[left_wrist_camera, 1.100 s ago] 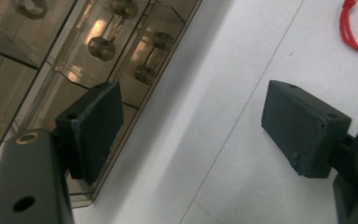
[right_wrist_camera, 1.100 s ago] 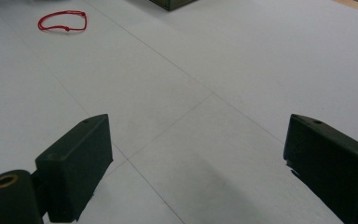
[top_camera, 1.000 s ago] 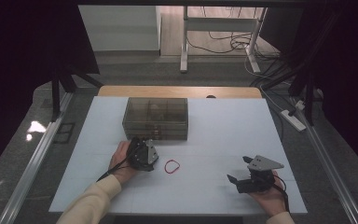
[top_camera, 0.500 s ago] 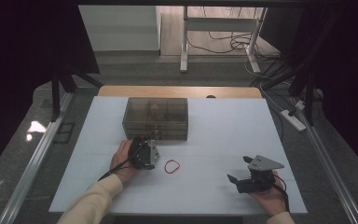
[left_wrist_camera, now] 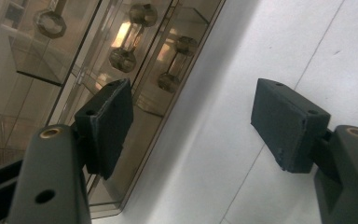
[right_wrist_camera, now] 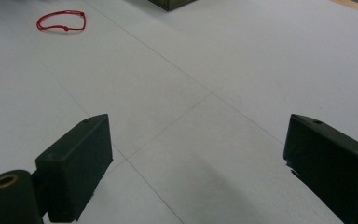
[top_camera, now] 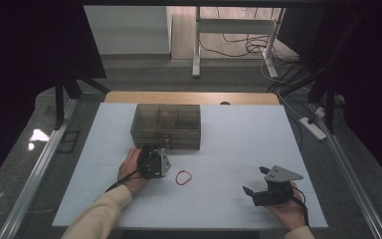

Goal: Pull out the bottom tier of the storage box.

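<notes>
A red string loop [top_camera: 183, 178] lies on the white table [top_camera: 238, 144] near a smoky-brown translucent box [top_camera: 165, 125].

Black two-jaw claws [top_camera: 256, 189], grey three-cornered plates, trailing cables, cream sleeves [top_camera: 99, 215].

The high view is dim overall, its sides falling into near-black, while the white table [top_camera: 238, 144] is evenly lit and a patch of glare sits on the floor far out to the left of the left gripper [top_camera: 155, 160]. In the left gripper view, warm reflections glint off the smoky transparent box [left_wrist_camera: 74, 70] just ahead of the jaws, which look slightly soft. In the right gripper view the jaws cast faint, diffuse shadows beneath themselves, and the red loop [right_wrist_camera: 61, 21] far ahead stays fairly sharp.
</notes>
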### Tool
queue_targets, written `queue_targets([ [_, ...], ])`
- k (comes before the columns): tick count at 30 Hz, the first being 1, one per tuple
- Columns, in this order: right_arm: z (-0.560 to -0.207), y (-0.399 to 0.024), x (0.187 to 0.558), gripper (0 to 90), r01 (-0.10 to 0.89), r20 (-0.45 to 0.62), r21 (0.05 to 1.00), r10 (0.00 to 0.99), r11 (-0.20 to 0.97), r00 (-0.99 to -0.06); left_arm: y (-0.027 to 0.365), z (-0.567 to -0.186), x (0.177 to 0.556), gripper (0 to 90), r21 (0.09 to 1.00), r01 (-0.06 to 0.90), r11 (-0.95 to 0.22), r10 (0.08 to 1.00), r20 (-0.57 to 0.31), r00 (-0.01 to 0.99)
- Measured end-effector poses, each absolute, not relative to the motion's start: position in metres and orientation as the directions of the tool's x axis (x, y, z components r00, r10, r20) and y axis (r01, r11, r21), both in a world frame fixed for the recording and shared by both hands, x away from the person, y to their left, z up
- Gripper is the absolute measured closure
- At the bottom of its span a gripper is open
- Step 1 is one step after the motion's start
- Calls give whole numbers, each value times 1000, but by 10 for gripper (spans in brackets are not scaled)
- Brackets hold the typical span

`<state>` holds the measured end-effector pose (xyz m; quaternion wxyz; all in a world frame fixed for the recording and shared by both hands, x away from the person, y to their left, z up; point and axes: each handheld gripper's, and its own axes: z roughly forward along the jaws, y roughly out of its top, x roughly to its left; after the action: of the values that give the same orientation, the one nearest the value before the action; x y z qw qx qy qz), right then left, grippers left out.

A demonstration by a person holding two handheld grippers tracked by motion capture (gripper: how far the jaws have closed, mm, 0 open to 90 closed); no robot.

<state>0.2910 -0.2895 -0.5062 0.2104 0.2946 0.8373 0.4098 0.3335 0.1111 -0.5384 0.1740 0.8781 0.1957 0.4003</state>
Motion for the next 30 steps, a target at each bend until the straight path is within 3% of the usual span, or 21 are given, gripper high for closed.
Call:
queue_targets([
  [22,-506,-290,291,74,320,-112,811,667,490,-736,107,-542,334,360,431,178,-885,450,688,569],
  [30,-506,-290,291,74,321,-113,811,669,489,-735,107,-542,333,438,429,166,-888,445,705,552],
])
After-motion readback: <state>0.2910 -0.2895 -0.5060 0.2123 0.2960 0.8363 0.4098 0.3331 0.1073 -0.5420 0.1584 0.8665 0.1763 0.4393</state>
